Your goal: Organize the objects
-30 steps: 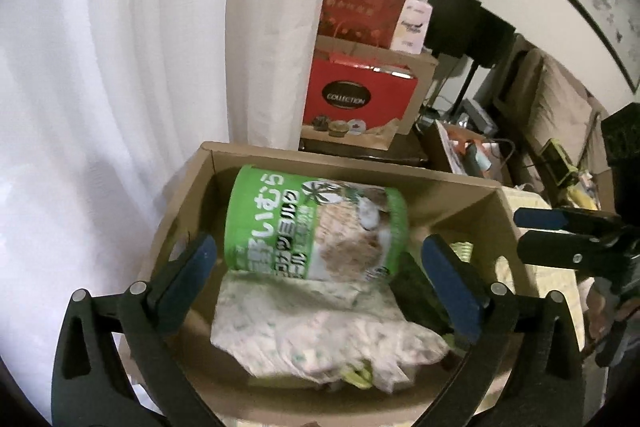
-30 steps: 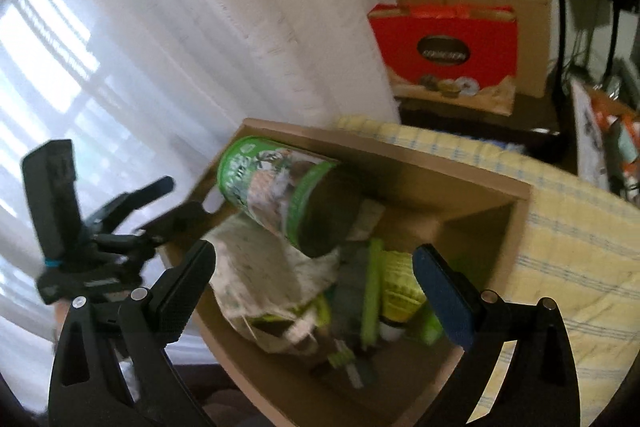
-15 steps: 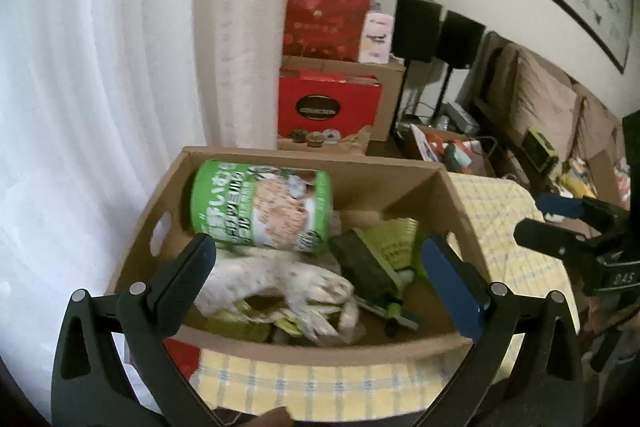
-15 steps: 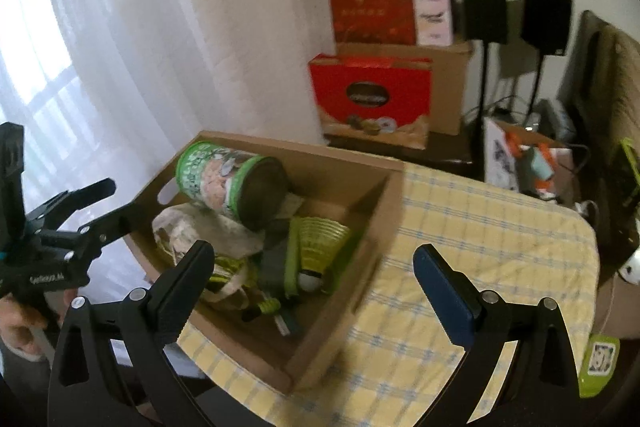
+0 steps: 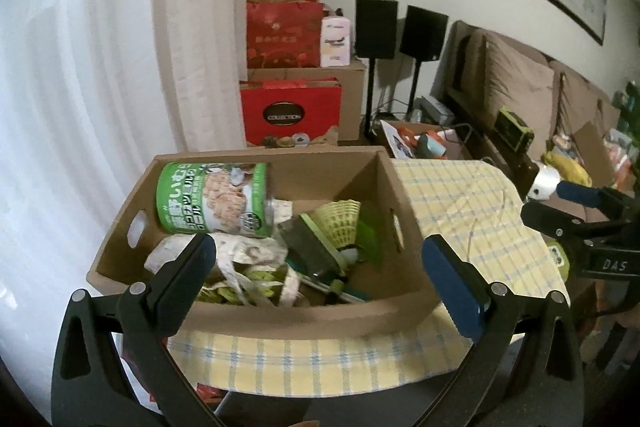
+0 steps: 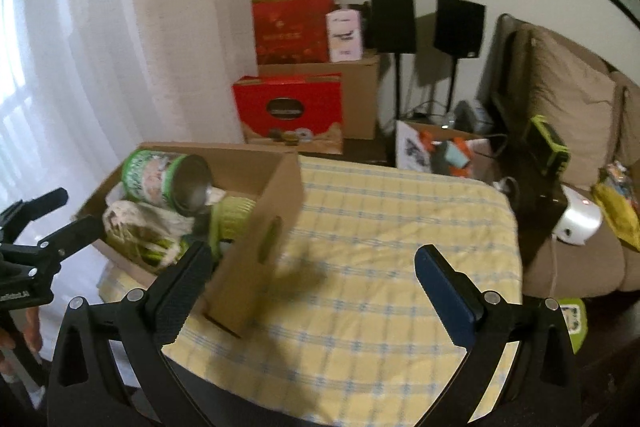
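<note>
A cardboard box (image 5: pixel 304 311) stands on the left part of a table with a yellow checked cloth (image 6: pixel 380 227). In it lie a green can (image 5: pixel 212 201) on its side, a crumpled patterned bag (image 5: pixel 248 255), a yellow-green shuttlecock (image 5: pixel 340 223) and a dark green tool. The box also shows in the right wrist view (image 6: pixel 256 259), with the can (image 6: pixel 168 183). My left gripper (image 5: pixel 320 259) is open and empty, in front of the box's near wall. My right gripper (image 6: pixel 312 267) is open and empty, above the cloth to the right of the box.
White curtains (image 5: pixel 80 87) hang at the left. Red gift boxes (image 5: pixel 292 115) and cartons are stacked behind the table, with two black speakers (image 5: pixel 400 27) on stands. A brown sofa (image 6: pixel 568 115) with clutter stands at the right.
Both grippers have pulled back and away from the box. The whole box and the table cloth have come into view. Both stay open and empty.
</note>
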Demonstrator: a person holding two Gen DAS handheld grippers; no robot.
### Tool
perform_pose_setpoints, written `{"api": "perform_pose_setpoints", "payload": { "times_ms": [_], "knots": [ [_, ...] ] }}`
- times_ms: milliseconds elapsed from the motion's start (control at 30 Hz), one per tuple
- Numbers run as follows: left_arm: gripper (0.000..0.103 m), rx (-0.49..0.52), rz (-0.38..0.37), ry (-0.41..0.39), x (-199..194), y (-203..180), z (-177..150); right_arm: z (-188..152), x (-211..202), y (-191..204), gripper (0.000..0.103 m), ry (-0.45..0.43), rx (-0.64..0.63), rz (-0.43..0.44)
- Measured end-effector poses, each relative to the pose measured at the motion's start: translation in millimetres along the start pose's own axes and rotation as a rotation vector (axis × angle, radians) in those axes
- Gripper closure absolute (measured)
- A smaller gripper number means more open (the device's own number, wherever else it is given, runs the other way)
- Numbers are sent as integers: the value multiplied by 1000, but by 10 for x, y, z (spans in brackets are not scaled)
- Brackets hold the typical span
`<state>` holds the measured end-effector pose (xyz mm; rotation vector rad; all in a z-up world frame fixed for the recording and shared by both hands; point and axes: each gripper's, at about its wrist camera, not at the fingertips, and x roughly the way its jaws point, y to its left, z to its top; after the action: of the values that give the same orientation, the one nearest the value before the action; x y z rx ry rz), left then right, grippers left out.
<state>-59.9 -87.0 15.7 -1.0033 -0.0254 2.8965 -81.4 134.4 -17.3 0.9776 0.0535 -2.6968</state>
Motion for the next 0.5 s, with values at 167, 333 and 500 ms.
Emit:
{"api": "perform_pose_setpoints", "payload": {
  "times_ms": [167, 333, 500],
  "knots": [
    [0, 33, 3, -6, -89, -236, -100, -181, -196, -145, 1, -18, 22, -51],
    [0, 50, 4, -13, -202, -428, -196, -322, -355, -245, 1, -33, 41, -86],
    [0, 61, 10, -20, -266, -529, -269, -431, -492, -296, 1, -47, 58, -111]
  ]
}}
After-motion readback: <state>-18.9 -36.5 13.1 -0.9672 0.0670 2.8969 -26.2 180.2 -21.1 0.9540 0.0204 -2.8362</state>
